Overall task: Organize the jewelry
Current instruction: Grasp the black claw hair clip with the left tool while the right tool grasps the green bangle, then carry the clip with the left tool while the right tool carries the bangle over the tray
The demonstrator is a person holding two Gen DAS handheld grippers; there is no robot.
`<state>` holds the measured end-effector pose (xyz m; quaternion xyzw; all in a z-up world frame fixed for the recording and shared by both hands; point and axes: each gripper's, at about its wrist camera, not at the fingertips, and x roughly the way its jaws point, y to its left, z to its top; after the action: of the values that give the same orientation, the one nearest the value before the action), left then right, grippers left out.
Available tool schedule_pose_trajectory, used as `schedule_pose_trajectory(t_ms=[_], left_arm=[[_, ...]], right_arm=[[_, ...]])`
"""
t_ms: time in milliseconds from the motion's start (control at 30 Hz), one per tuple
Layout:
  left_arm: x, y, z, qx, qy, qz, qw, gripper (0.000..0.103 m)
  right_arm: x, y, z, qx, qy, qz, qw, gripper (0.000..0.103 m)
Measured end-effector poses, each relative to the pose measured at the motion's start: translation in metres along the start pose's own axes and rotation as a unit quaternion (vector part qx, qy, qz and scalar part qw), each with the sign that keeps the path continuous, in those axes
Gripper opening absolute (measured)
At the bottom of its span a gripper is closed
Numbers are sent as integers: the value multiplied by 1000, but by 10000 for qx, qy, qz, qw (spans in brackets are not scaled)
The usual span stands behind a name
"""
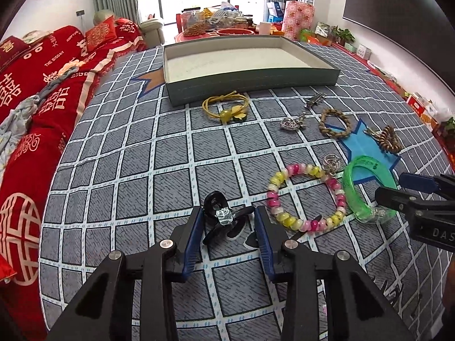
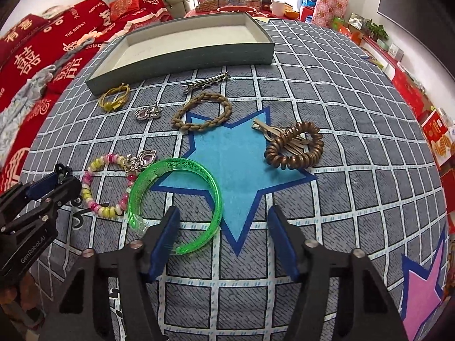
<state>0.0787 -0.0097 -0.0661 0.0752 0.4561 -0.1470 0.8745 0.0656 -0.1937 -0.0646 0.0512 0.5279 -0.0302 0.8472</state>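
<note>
My left gripper point(image 1: 227, 216) is open, its fingers on either side of a black hair clip point(image 1: 223, 217) with a clear gem, lying on the cloth. My right gripper point(image 2: 223, 221) is open around the near end of a green bangle point(image 2: 176, 193); its left finger touches the bangle's tip. A pink-and-yellow bead bracelet point(image 1: 305, 196) lies between the two grippers. An empty grey-green box point(image 1: 244, 62) stands at the far side; it also shows in the right wrist view point(image 2: 184, 45). A yellow hair tie point(image 1: 227, 106), a braided bracelet point(image 2: 202, 113) and a brown coil tie point(image 2: 295, 147) lie loose.
The table wears a grey checked cloth point(image 1: 142, 170) with a blue star point(image 2: 241, 153) and a pink star point(image 2: 423, 289). Silver heart charms point(image 2: 148, 112) and a metal clip point(image 2: 206, 81) lie near the box. A red sofa point(image 1: 42, 85) is at the left.
</note>
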Motion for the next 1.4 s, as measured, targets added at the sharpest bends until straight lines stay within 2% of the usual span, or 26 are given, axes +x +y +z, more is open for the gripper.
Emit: schedule_pose_trajectory(t_ms=[67,133,167,333,600,800,833,900,933,1000,1033,1067,1100,1133,1167,1200,1233,1400], left_arm=[[-2,0,-2,-19,-8,-41,10000,50],[-4,2,-3,-112,-1,-97,9999,50],[-6,2,-3,-154,-2,-118,9998,50],[-22,4,-3,-220,-168,-110,9996,50],[-43,13,-2,-336,-365,-84,9987,50],[-47,17,-2,-371,-415,-97,9984,50],[-47,17,-2,-369,-413,-97,9984,50],[-47,17,-2,-379,-411,-105,9984,50],[-47,17,-3,-387,-409,-107,9984,50],[-48,17,-3,-401,-412,-114,9983,50],[-48,17,-4,-402,-405,-116,9983,50],[-48,17,-4,-400,-397,-117,9983,50],[-49,17,-3,-399,-398,-115,9983,50],[-50,17,-3,-403,-402,-109,9983,50],[-51,17,-3,-412,-411,-109,9982,50],[-52,18,-1,-421,-419,-114,9982,50],[-55,18,0,-432,-435,-122,9980,50],[-68,21,15,-459,-518,-162,9975,50]], right_arm=[[-2,-3,-1,-12,-29,-32,10000,34],[-4,-7,-2,59,-29,48,10000,16],[-5,-8,-3,87,-31,79,9999,12],[-7,-16,-8,283,-92,407,9987,11],[-18,-20,-6,320,-245,481,9980,9],[-15,-28,-5,531,-148,743,9957,10],[-13,-28,-5,536,-99,779,9955,15],[-10,-25,-4,479,-34,738,9961,45],[-9,-22,-4,404,-63,629,9972,70],[-10,-15,-3,247,-145,485,9984,71],[-7,-11,-3,131,-99,380,9991,65],[-4,-7,-3,53,-54,322,9995,50],[-2,-3,-3,-41,-59,168,9998,46],[-2,0,-2,-147,-88,31,9998,29],[-1,4,-2,-279,-108,-70,9995,18],[-1,5,-3,-325,-96,-61,9994,12],[-2,5,-3,-334,-89,-11,9994,8],[-21,-2,0,-201,-319,353,9987,8]])
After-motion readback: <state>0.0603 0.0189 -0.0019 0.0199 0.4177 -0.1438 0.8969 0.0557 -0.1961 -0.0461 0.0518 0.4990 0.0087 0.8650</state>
